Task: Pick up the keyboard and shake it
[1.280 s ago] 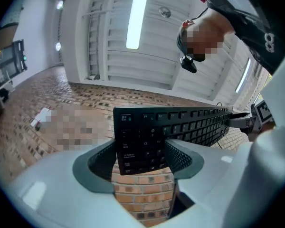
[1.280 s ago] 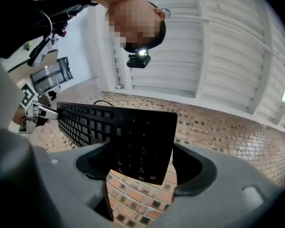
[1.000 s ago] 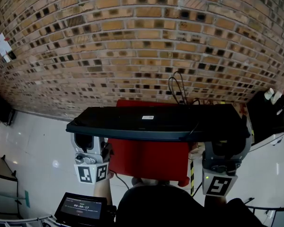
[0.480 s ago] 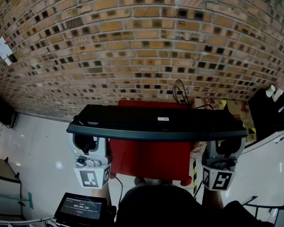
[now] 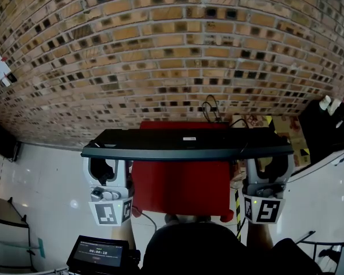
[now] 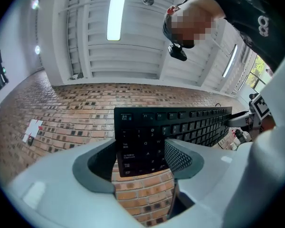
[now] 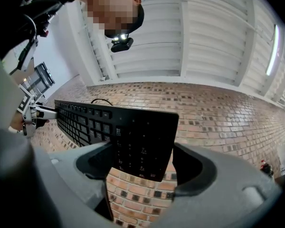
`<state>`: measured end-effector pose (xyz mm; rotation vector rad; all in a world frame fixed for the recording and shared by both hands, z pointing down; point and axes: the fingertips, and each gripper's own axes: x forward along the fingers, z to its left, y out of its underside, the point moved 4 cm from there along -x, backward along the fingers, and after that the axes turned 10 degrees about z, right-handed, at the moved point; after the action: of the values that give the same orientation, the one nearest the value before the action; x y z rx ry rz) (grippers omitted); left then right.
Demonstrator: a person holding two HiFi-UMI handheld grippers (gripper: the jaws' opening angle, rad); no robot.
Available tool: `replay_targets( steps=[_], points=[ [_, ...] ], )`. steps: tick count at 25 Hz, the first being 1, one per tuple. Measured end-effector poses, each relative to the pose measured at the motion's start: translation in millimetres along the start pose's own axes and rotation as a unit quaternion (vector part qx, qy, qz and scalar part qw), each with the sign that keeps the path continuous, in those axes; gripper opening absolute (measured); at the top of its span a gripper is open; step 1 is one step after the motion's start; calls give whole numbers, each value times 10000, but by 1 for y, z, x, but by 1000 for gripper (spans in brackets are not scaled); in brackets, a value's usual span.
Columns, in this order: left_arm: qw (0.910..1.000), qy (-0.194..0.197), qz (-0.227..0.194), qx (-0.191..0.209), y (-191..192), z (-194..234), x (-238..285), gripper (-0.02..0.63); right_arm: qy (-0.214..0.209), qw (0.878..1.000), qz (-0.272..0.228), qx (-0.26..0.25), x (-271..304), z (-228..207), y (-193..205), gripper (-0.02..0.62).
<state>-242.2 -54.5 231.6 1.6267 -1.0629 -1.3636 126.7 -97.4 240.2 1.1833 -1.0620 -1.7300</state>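
- You held the keyboard (image 5: 186, 144) off the ground between both grippers, one at each short end
- It lay about level across the head view, in front of the brick wall (image 5: 160, 50) and above a red surface (image 5: 180, 185), clear of both
- Its back, with a small white label (image 5: 188, 138), faced your head camera, and its keys faced the gripper cameras
- Your left gripper (image 6: 141, 158) stood fairly wide, clamped on the keyboard's left end: the meshed pad (image 6: 180, 156) pressed on the key side and the other jaw sat behind the board
- Your right gripper (image 7: 143, 165) stood about as wide, closed on the number-pad end, with a jaw on either face of the board
- Both grippers pointed upward from below the board, their marker cubes (image 5: 110, 212) toward you
- The cable (image 5: 209, 107) looped up from the far edge, against the wall
- A small screen (image 5: 97, 251) sat low at the left, over the white floor (image 5: 40, 176)
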Motion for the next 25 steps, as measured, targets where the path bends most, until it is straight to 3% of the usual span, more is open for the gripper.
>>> replay_targets(
  steps=[16, 25],
  points=[
    [9978, -32, 658, -113, 23, 0, 4, 321, -226, 9972, 707, 91, 13, 3, 25, 359],
    [9815, 70, 1849, -497, 98, -11, -11, 318, -376, 9843, 1720, 134, 5, 13, 92, 359]
  ],
)
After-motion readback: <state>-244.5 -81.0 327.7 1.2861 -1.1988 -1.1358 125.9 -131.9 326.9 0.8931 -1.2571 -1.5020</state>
